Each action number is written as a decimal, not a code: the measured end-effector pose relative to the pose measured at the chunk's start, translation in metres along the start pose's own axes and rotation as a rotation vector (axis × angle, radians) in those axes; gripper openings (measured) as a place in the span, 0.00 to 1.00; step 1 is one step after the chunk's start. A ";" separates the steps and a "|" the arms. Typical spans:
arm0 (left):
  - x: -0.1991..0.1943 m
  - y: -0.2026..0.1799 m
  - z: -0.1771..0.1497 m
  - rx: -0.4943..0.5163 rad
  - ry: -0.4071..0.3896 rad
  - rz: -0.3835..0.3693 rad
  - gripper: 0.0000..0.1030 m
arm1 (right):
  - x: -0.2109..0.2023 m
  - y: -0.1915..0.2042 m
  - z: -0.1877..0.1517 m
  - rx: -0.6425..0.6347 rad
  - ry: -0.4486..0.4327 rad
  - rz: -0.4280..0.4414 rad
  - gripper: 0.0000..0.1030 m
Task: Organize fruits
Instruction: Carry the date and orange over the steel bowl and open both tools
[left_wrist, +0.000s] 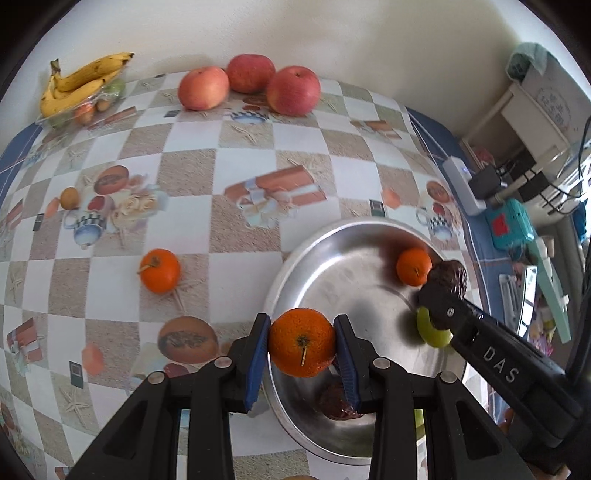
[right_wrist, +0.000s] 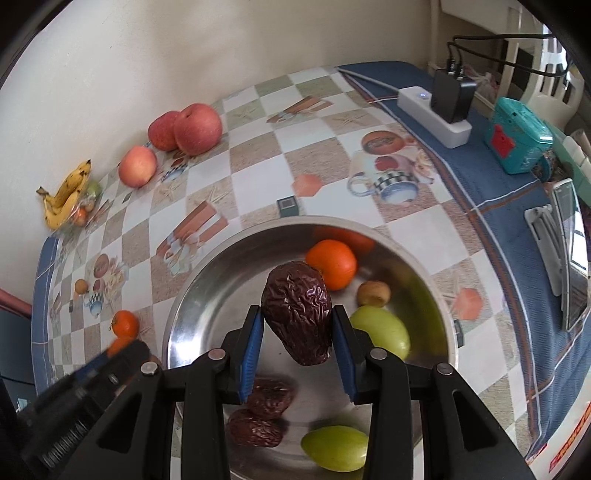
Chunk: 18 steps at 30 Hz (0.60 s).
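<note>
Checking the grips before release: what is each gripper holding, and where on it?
Left gripper: a tangerine, pinched at its two sides. Right gripper: a wrinkled dark date, pinched across its middle, above the metal bowl.

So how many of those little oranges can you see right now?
3. One is held in the left gripper at the metal bowl's near rim, one orange lies inside the bowl, and one orange sits on the tablecloth. Others may be hidden.

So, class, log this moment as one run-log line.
left tool: holds tangerine | right tool: holds date | both over steel bowl | one tangerine on table
</note>
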<state>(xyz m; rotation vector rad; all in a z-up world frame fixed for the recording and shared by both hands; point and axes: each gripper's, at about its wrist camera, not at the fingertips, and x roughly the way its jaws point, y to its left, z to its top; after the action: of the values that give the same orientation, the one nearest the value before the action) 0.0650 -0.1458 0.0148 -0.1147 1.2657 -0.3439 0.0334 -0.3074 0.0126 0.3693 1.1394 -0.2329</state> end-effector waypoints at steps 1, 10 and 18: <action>0.001 -0.001 -0.001 0.005 0.003 0.002 0.36 | -0.001 -0.001 0.000 0.001 -0.002 0.000 0.38; 0.010 -0.010 -0.007 0.043 0.030 0.019 0.36 | 0.000 -0.001 0.000 0.000 0.005 0.000 0.38; 0.014 -0.012 -0.009 0.051 0.044 0.027 0.37 | 0.003 -0.001 -0.001 -0.003 0.018 -0.002 0.38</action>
<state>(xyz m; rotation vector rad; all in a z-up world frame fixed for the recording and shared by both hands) 0.0581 -0.1607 0.0030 -0.0466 1.2995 -0.3570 0.0337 -0.3076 0.0092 0.3684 1.1576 -0.2301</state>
